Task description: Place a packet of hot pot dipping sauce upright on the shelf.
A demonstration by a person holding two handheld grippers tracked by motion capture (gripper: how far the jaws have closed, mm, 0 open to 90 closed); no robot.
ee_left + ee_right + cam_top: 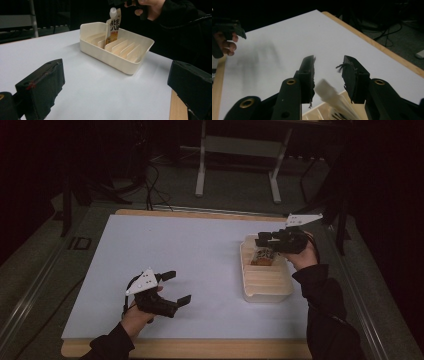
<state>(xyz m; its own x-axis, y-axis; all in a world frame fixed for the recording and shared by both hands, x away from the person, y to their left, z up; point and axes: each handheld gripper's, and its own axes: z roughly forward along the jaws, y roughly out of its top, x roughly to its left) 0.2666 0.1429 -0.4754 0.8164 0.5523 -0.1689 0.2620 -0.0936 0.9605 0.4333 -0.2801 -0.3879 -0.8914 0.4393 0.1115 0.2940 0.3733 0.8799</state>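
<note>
A spouted drink pouch (263, 256) with a white cap stands upright in a far slot of a cream slotted rack (265, 287) at the table's right. The left gripper view shows the pouch (113, 27) leaning on a divider of the rack (117, 60). My right gripper (260, 240) hovers just over the pouch top. Its own view shows the jaws (328, 66) apart, with the blurred cap (325, 90) low between them and touching neither pad. My left gripper (181, 287) rests near the front left with its jaws (116, 85) wide and nothing between them.
The white tabletop (190, 255) has a wooden rim (200, 348) along the front and right. Behind the table stand a metal frame's legs (201, 170) and floor cables (155, 185). The person's dark sleeve (325, 310) lies along the right edge.
</note>
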